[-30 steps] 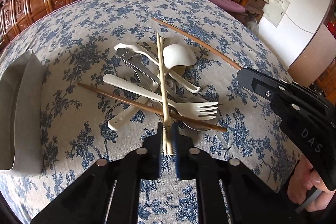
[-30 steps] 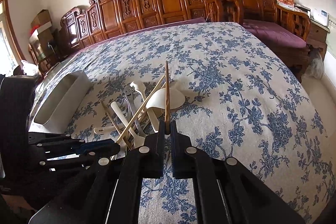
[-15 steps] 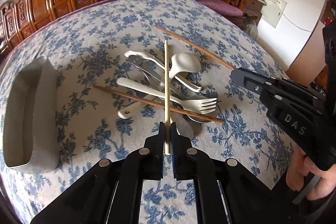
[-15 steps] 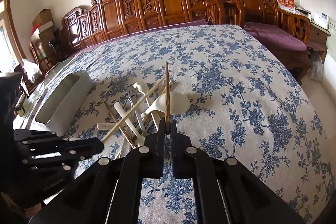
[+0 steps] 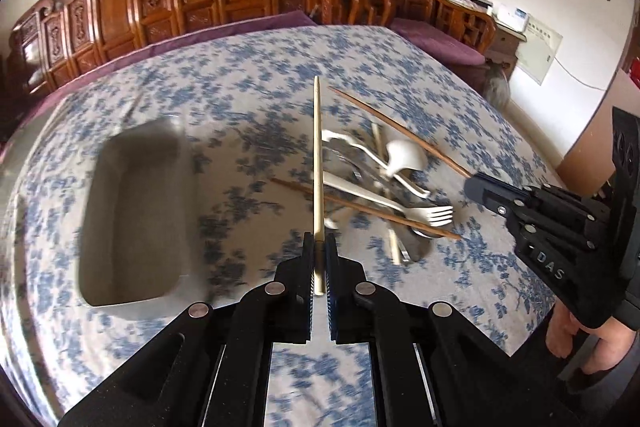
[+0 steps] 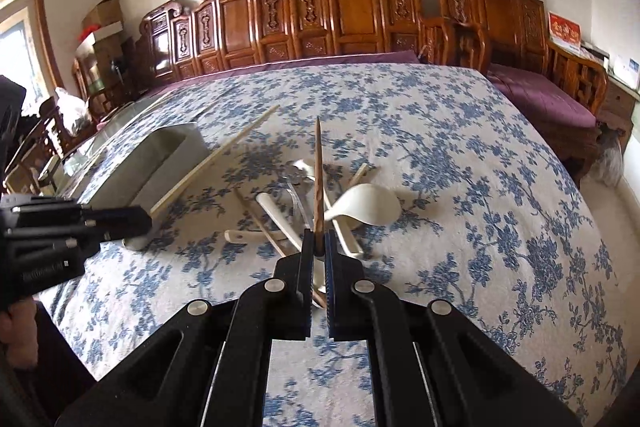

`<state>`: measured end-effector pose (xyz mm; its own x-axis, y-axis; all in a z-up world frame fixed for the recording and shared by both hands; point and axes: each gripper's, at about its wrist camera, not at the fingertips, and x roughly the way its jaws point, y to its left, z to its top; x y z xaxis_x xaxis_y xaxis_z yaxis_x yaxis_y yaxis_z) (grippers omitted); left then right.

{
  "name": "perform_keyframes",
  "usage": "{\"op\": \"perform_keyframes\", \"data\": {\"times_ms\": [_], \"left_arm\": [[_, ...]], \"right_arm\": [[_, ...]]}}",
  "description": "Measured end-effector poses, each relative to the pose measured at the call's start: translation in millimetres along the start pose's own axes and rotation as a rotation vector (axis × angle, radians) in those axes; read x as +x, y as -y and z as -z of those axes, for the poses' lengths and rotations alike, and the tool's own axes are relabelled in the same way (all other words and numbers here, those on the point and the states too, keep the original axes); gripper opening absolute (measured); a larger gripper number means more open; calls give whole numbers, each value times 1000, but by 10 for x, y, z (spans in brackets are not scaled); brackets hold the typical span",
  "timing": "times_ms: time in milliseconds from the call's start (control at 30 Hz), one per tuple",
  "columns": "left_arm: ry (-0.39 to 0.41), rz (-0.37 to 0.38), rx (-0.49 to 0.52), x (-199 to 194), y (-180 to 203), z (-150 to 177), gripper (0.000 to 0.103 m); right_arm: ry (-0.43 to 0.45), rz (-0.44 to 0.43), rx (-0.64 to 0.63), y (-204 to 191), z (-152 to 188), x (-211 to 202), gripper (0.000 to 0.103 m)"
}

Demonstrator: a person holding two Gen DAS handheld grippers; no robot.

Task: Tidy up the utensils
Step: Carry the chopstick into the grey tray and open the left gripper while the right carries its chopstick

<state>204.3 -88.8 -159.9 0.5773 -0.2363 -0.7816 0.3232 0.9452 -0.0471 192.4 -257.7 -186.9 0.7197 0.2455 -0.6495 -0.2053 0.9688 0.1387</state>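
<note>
Two chopsticks, pale chopstick and dark chopstick, pointing forward (claw-aligned).

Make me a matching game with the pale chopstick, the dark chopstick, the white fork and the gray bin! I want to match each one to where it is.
Things:
1. pale chopstick
2. dark chopstick
3. white fork
4. gray bin

Places:
A. lying in the utensil pile on the tablecloth
B. clamped in the right gripper
C. sitting on the table, left of the pile
D. clamped in the left gripper

Pairs: 1-D, 2-B, 3-A, 4-C
</note>
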Motion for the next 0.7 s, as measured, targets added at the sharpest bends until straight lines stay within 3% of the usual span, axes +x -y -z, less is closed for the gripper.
{"op": "perform_keyframes", "data": {"times_ms": [333, 700], "left_arm": [[26, -77, -72, -260, -682, 60, 4], [-34, -116, -156, -179, -1292, 219, 4]], "right_arm": [[11, -23, -76, -446, -129, -56, 6], [5, -52, -130, -878, -222, -37, 6]]}}
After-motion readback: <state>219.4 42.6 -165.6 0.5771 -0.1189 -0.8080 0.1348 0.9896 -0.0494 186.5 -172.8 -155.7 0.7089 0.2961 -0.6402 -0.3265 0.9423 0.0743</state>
